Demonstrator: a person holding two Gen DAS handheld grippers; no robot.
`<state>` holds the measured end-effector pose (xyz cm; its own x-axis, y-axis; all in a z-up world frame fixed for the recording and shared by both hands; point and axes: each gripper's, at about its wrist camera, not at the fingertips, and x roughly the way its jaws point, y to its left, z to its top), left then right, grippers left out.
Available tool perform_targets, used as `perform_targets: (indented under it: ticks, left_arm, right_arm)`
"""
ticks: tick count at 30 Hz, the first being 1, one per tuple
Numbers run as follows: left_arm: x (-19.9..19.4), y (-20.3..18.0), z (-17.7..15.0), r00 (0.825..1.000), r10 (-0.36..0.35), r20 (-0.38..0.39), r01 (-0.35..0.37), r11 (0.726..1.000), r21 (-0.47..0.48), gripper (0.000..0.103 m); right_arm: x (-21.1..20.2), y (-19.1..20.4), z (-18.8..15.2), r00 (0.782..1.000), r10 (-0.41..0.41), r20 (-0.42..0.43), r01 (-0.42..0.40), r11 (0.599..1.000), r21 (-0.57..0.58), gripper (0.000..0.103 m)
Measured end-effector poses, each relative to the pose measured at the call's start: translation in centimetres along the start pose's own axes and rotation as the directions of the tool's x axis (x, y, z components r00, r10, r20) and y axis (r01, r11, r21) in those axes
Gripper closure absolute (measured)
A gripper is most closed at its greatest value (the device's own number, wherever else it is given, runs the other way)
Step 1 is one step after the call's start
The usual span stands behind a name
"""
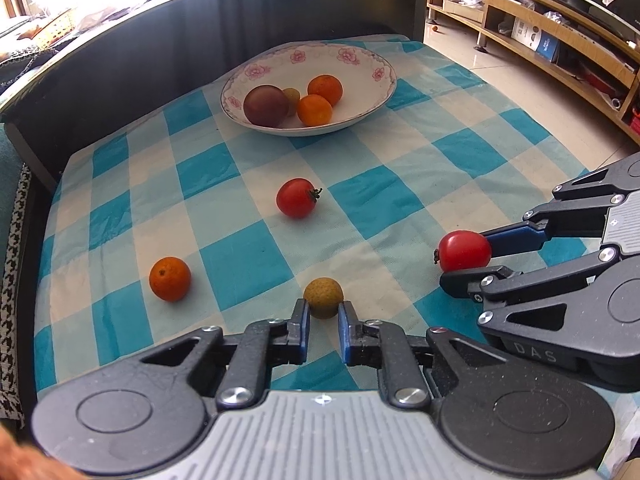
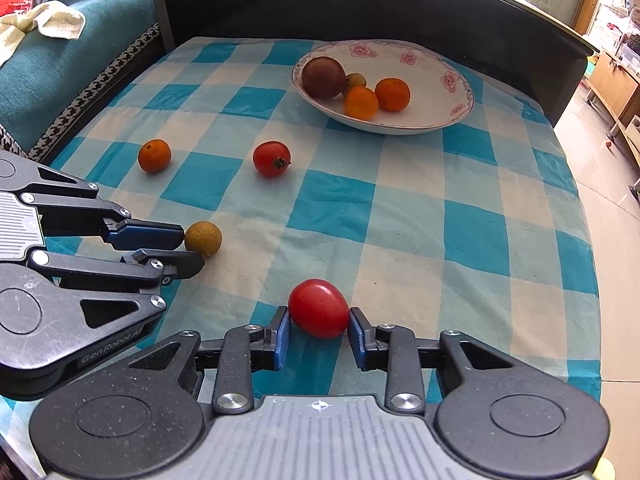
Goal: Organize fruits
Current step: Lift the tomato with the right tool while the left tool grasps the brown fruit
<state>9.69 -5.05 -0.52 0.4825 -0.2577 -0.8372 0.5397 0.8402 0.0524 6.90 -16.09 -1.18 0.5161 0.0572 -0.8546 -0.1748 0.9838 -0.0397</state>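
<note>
My left gripper [image 1: 323, 311] is shut on a small tan-green round fruit [image 1: 323, 297], also seen in the right wrist view [image 2: 203, 239], low over the cloth. My right gripper [image 2: 319, 322] is shut on a red tomato [image 2: 319, 308], which also shows in the left wrist view [image 1: 465, 251]. Loose on the checked cloth lie a second red tomato [image 1: 296, 197] with a stem and a small orange [image 1: 170, 279]. A white flowered bowl [image 1: 372, 96] at the far side holds a dark purple fruit [image 1: 266, 105], two small oranges and a small green fruit.
The blue-and-white checked cloth [image 1: 380, 200] covers a low table. A dark curved backboard [image 1: 120, 64] rises behind the bowl. A teal cushion with a white towel [image 2: 48, 20] lies at the left. Tiled floor and wooden shelves [image 1: 560, 40] are to the right.
</note>
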Motion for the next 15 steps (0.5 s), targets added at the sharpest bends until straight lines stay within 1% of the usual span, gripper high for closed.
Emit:
perform_targets:
  ticks: [15]
  left_arm:
    - [0.2,1.0,-0.5,0.999,-0.043,0.008,0.043,0.998,-0.039,0.077]
  right_arm:
    - [-0.4,-1.7,0.4,1.0,-0.004,0.019,0.003,0.998,0.056,0.078]
